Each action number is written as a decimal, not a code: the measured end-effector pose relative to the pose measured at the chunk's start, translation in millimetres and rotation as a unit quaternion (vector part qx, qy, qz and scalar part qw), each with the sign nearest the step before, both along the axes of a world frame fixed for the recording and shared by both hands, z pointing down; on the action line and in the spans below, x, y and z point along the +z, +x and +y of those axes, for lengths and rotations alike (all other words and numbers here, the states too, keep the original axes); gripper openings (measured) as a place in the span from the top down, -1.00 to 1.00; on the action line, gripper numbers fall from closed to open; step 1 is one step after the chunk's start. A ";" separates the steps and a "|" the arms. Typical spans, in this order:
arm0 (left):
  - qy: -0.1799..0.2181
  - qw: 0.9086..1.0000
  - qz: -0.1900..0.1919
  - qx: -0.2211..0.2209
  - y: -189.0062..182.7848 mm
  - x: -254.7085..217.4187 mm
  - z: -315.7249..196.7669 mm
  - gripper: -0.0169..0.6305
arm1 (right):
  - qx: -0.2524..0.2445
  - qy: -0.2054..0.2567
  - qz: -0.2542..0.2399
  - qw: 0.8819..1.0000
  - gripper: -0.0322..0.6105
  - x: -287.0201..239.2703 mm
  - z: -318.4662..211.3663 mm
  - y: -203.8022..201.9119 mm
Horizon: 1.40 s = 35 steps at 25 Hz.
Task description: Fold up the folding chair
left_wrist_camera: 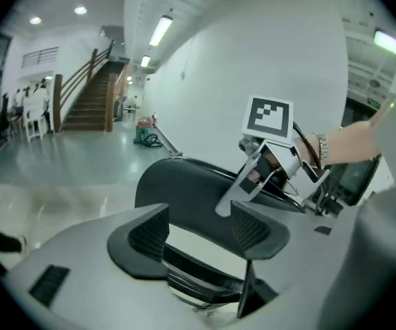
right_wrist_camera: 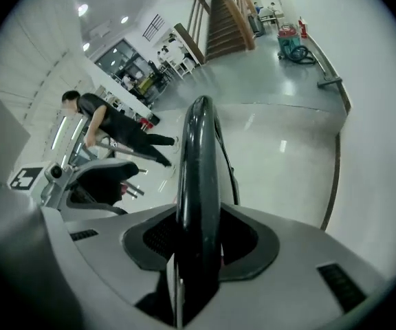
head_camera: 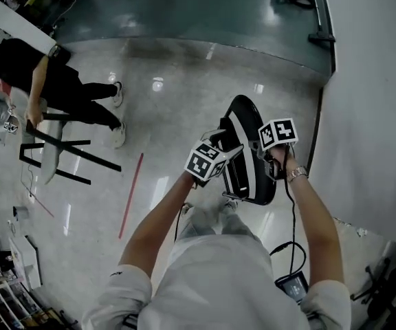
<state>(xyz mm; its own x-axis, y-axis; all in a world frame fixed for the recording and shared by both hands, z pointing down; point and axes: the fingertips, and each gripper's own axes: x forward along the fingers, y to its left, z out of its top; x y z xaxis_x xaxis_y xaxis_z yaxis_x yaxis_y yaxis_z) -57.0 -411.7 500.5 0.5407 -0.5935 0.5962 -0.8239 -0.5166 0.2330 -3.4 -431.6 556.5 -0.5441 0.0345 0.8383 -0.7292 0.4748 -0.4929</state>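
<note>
The black folding chair (head_camera: 245,151) stands folded flat and upright on the floor in front of me. Its rounded edge (right_wrist_camera: 199,184) runs up between the jaws of my right gripper (right_wrist_camera: 198,243), and a little of each pad shows beside it, so the jaws stand open around it. In the head view my right gripper (head_camera: 275,146) sits at the chair's right side. My left gripper (head_camera: 215,160) is raised at the chair's left side, open and empty. The chair's dark seat (left_wrist_camera: 184,184) lies just beyond its fingertips (left_wrist_camera: 253,229), with the right gripper (left_wrist_camera: 270,160) behind it.
A person in black (head_camera: 53,81) stands at the left by a black frame (head_camera: 64,153). A red line (head_camera: 130,194) marks the shiny floor. A white wall (head_camera: 373,115) rises close on the right. A cable and small screen (head_camera: 293,284) hang by my right arm. Stairs (left_wrist_camera: 88,95) lie far off.
</note>
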 end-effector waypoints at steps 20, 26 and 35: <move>0.154 0.821 -0.316 0.450 56.8 -18.8 -32.3 0.05 | 0.102 0.035 -0.013 0.994 0.43 -14.2 39.5 15.0; 0.176 0.659 -0.365 0.634 58.9 0.5 -6.5 0.05 | 0.128 0.029 -0.034 0.991 0.50 -24.7 56.4 -9.3; 0.127 0.490 -0.353 0.787 26.4 41.4 22.7 0.31 | 0.130 0.025 -0.075 0.988 0.49 -32.7 76.7 -35.6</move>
